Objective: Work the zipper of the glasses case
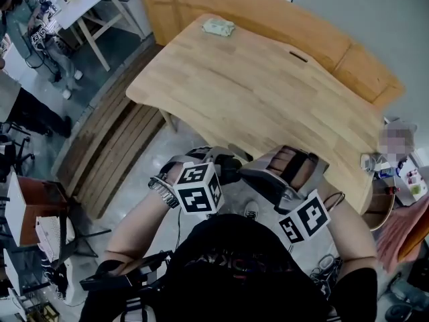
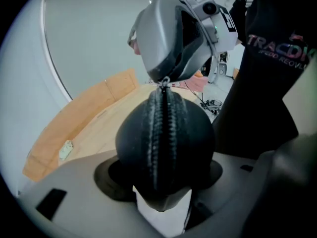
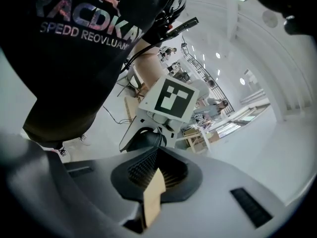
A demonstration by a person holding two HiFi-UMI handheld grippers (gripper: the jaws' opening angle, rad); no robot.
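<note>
The black glasses case (image 2: 163, 133) stands end-on between the jaws of my left gripper (image 2: 162, 192), which is shut on it, with the closed zipper running up its middle. My right gripper (image 2: 165, 78) comes down from above and is shut on the small metal zipper pull (image 2: 164, 83) at the case's far end. In the head view both grippers meet close to my body below the table edge: left gripper (image 1: 224, 168), right gripper (image 1: 247, 174), with the case (image 1: 231, 171) between them. The right gripper view shows the shut jaws of the right gripper (image 3: 157, 151) against the case (image 3: 144, 141); the pull is hidden there.
A light wooden table (image 1: 268, 92) stands ahead, with a small pale green object (image 1: 218, 26) near its far edge. A slatted wooden bench (image 1: 110, 156) lies to the left. Farther left are a white table (image 1: 87, 2) and people.
</note>
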